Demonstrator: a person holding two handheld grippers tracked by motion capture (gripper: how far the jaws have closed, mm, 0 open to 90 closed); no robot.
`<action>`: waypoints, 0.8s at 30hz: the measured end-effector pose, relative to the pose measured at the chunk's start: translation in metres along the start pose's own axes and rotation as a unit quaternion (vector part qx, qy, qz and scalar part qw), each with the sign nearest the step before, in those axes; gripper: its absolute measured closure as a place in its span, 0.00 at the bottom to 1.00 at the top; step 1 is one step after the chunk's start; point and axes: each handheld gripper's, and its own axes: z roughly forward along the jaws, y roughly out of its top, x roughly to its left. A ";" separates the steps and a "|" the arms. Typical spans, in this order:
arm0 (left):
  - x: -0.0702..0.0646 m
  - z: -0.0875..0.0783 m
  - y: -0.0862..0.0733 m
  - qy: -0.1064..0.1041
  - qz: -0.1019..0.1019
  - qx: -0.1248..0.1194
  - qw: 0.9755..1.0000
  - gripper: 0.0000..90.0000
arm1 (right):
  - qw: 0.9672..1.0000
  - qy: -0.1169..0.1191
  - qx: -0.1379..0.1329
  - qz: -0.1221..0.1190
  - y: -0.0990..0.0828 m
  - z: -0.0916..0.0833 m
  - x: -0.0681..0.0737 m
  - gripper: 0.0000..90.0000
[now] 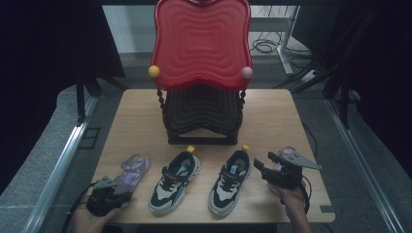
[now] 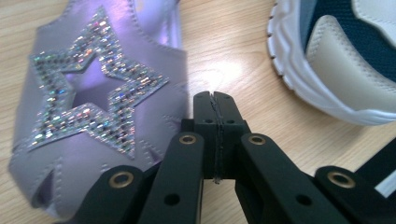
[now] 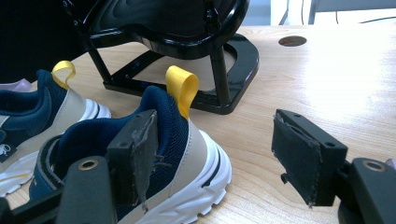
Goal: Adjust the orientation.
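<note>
A red-topped black rack [image 1: 201, 73] stood at the tabletop's [image 1: 272, 111] far edge, two sneakers [image 1: 175, 182] mid-front, the closed, empty left gripper [image 2: 215, 100] beside a purple sandal [image 2: 88, 107], the right gripper [image 3: 224, 154] wide open, seemingly empty.

The table [image 1: 136, 104] is pale wood grain, smooth with a slight sheen. At its 12 o'clock a glossy red plastic tray [image 1: 201, 41] tops a shiny black stand [image 3: 187, 46]. The purple sandal [image 2: 93, 93] looks metallic, its star glittery.
</note>
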 end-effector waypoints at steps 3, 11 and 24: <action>0.000 0.000 -0.001 0.004 -0.002 -0.001 1.000 1.00 | 1.000 -0.001 0.003 0.000 0.000 0.000 0.000 0.35; 0.003 -0.002 -0.003 0.009 -0.008 -0.004 1.000 1.00 | 1.000 -0.006 0.006 0.003 -0.001 0.000 -0.001 0.35; 0.007 -0.006 -0.005 0.015 -0.010 -0.007 1.000 1.00 | 1.000 0.003 0.009 -0.001 -0.001 0.002 0.003 0.35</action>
